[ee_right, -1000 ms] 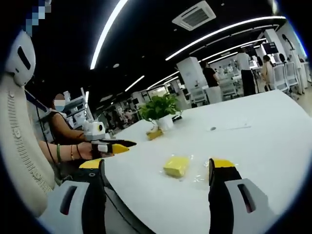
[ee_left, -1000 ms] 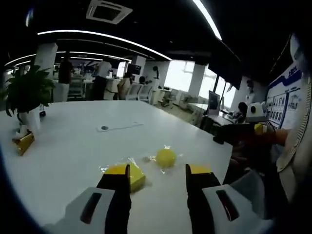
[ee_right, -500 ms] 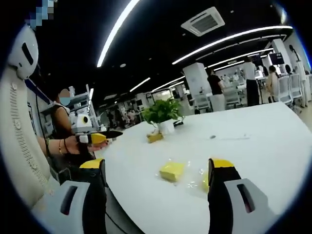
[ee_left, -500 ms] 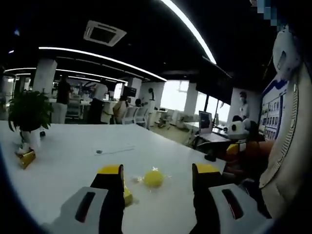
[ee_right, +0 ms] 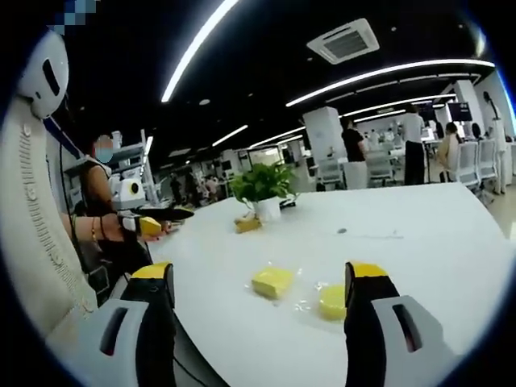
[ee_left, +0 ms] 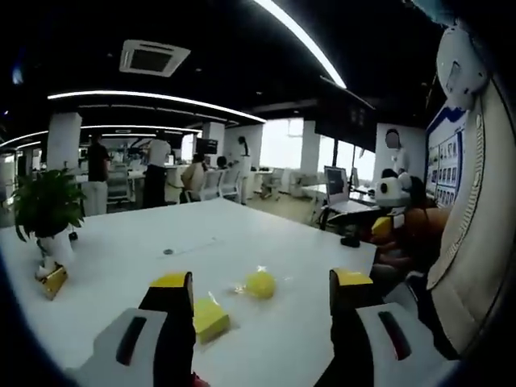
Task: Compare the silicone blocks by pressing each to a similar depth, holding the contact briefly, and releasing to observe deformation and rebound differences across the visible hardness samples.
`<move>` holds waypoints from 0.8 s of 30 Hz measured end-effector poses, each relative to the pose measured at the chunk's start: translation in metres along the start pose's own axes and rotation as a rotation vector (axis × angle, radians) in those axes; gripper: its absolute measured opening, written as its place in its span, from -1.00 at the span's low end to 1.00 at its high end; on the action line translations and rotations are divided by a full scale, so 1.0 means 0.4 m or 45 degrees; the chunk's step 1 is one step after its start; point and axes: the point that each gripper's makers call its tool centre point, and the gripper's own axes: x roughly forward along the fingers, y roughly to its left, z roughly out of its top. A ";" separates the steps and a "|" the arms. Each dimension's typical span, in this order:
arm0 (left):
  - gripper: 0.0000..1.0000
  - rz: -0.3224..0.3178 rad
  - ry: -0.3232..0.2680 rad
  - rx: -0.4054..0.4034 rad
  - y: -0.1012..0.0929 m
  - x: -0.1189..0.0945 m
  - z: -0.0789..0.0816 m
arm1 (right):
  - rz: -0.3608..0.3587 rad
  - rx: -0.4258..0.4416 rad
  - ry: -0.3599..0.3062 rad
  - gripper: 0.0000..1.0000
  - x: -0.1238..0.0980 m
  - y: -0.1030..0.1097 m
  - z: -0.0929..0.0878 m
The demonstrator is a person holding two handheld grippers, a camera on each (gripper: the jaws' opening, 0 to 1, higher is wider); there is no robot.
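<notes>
Both claws – left claw point(ee_left: 262, 294) and right claw point(ee_right: 262, 286) – are hanging apart, gripping nothing. Square block point(ee_right: 272, 281) and round block point(ee_right: 331, 301) are lying near each other on the white surface point(ee_right: 419, 242).

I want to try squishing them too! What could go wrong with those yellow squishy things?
The round yellow block could roll away when pressed. Both it and the square yellow block lie on crinkly clear wrap, so they might slide. The right gripper hangs open, off to one side, so a press might miss.
</notes>
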 end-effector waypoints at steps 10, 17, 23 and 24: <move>0.50 -0.005 0.101 0.040 -0.007 0.015 -0.025 | 0.017 0.005 0.004 0.59 0.008 0.013 0.002; 0.50 -0.011 0.133 -0.014 -0.006 0.033 -0.037 | 0.020 0.028 0.001 0.56 0.008 0.008 -0.004; 0.40 0.021 0.138 -0.154 0.007 0.053 -0.041 | 0.016 0.053 -0.001 0.56 0.007 -0.004 -0.011; 0.40 0.026 0.140 -0.165 0.010 0.056 -0.042 | 0.015 0.056 -0.001 0.57 0.007 -0.006 -0.012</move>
